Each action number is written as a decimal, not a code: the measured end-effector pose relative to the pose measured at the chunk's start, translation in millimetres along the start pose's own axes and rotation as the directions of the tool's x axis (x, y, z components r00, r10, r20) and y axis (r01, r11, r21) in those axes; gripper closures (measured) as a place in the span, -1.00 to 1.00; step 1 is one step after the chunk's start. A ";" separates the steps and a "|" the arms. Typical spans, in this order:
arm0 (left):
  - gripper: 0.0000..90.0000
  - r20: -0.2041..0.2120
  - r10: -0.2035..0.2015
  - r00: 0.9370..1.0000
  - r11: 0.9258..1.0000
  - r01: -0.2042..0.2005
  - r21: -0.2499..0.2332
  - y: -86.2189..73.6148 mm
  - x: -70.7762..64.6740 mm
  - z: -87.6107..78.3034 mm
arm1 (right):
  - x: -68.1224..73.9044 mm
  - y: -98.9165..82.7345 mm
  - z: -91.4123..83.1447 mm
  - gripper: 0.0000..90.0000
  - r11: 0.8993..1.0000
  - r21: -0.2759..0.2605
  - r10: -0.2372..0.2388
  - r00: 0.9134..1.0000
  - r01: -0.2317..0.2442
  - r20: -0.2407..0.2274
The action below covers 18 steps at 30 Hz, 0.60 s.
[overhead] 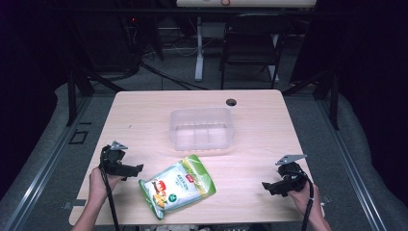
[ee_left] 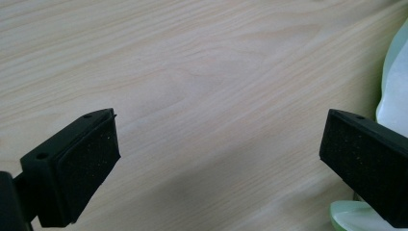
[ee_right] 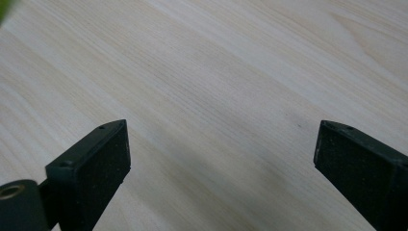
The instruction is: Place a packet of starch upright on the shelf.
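Left gripper [overhead: 137, 168]: held in the person's left hand [overhead: 98, 185] near the table's front left corner, pointing right toward the snack bag. In the left gripper view its jaws stand wide apart with bare wood between them and nothing gripped; the bag's pale edge sits just beside the right-hand jaw.
Snack bag [overhead: 177, 185]: green and white pouch with a red label and printed food picture, lying flat near the table's front edge, left of the middle, tilted so its top points toward the back right. It is just to the right of the left gripper's tip, apart from the container.
Clear container [overhead: 201, 128]: see-through plastic tub, open on top, resting around the middle of the table, behind the bag and nearer the back edge.
Table [overhead: 260, 125]: light wood top with a small dark round hole [overhead: 231, 102] near the back edge.
Right gripper [overhead: 266, 186]: held in the person's right hand [overhead: 302, 195] near the front right corner, pointing left. In the right gripper view its jaws are spread wide over bare wood, holding nothing.
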<state>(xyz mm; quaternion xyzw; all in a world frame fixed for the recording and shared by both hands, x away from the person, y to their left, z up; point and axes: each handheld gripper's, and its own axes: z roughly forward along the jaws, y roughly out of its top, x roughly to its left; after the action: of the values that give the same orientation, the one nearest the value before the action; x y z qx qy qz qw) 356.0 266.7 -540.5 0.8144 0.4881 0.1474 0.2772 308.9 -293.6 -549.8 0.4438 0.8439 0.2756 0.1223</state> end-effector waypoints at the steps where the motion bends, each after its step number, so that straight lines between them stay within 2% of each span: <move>1: -0.99 0.000 0.000 1.000 1.000 0.000 0.000 0.0 0.0 0.0 | 0.0 0.0 0.0 -0.89 1.000 0.000 0.000 1.000 0.000 0.000; 5: -0.99 -0.013 0.004 1.000 1.000 -0.004 -0.017 1.3 -2.7 0.0 | 1.7 0.6 2.8 -0.89 1.000 0.012 -0.011 1.000 0.011 -0.017; 9: -0.99 0.008 -0.004 1.000 1.000 0.004 -0.024 2.8 -2.8 -0.1 | 2.0 0.8 3.9 -0.87 1.000 0.026 -0.018 1.000 0.018 -0.013; 13: -0.99 0.014 -0.012 1.000 0.999 0.013 -0.038 4.6 -3.7 -2.0 | 1.7 -0.2 4.8 -0.86 1.000 0.010 -0.009 1.000 0.009 -0.025; 16: -0.99 -0.012 -0.010 1.000 0.998 0.009 -0.057 8.2 -6.6 -3.9 | 0.9 -1.1 2.8 -0.86 1.000 0.011 -0.011 1.000 0.011 -0.016; 18: -0.99 -0.011 -0.008 1.000 0.998 0.007 -0.060 11.2 -8.4 -5.7 | 1.8 -0.7 1.6 -0.85 1.000 -0.009 0.003 0.999 -0.003 -0.036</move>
<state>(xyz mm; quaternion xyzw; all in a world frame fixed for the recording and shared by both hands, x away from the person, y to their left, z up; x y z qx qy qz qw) 357.1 257.0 -528.9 0.8031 0.4879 0.1654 0.2993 308.2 -291.8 -551.4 0.4396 0.8439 0.2877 0.1089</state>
